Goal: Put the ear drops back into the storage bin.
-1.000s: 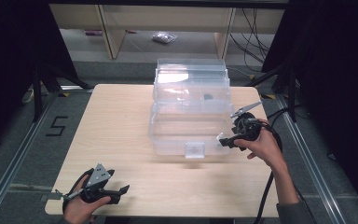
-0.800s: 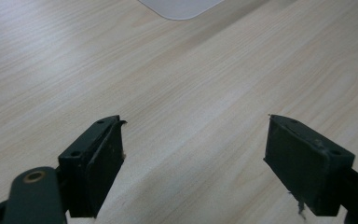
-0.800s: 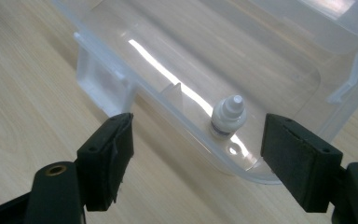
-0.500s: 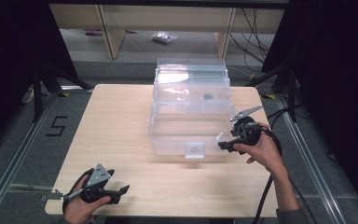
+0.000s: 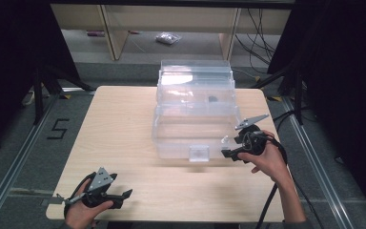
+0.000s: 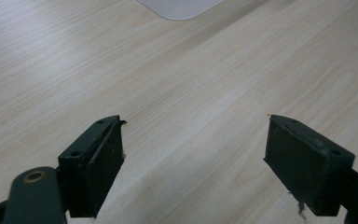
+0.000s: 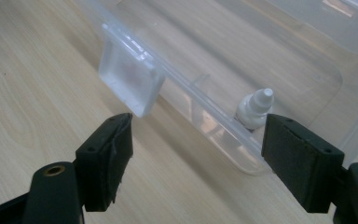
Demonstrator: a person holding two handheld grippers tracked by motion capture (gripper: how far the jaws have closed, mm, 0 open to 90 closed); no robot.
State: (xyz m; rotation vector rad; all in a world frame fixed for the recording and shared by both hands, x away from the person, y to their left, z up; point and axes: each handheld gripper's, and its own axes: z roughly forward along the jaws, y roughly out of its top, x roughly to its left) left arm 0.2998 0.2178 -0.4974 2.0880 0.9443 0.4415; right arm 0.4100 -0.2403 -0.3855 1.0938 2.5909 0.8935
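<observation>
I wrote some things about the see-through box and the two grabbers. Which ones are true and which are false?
1. The clear box stands open on the wooden table. True.
2. A small white bottle lies inside the box, near its front corner. True.
3. The right gripper is squeezing the bottle. False: its jaws stand open outside the box, beside the front right corner, with nothing between them.
4. The left gripper is reaching into the box. False: it sits low at the near left part of the table, well away from the box, jaws open over bare wood.
5. The box has a latch tab on its front wall. True.
</observation>
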